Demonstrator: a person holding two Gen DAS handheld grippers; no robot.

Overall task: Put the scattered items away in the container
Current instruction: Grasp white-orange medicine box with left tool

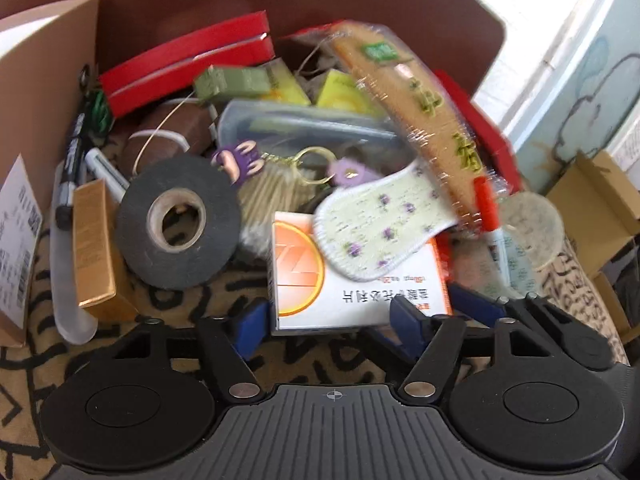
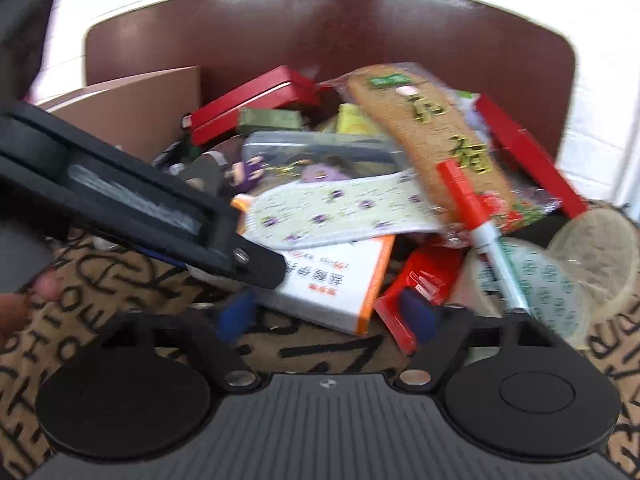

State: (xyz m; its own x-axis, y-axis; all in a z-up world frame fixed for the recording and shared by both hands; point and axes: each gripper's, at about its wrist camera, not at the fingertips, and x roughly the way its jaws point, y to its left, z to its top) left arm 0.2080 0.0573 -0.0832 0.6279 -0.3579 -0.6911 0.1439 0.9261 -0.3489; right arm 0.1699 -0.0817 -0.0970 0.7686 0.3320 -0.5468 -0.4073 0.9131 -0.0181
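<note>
Heaped against the brown container wall [image 1: 280,8]: red boxes [image 1: 188,60], black tape roll [image 1: 176,220], floral insole [image 1: 372,224], orange-and-white medicine box [image 1: 360,300]. Left hand-held gripper [image 1: 332,320] parted around that medicine box, contact unclear. Right hand-held gripper [image 2: 324,316] apart, empty, beside a red packet [image 2: 424,280].

You have strong daylight from behind the pile: the window [image 1: 560,40] in your left wrist view is blown out to white, and the brown chair back [image 2: 320,28] in your right wrist view carries pale glare streaks. Both views are motion-blurred, worst on the packaged insole [image 1: 420,120] and the red marker [image 2: 472,208]. Fisheye bending curves every edge. Shadows stay soft.
</note>
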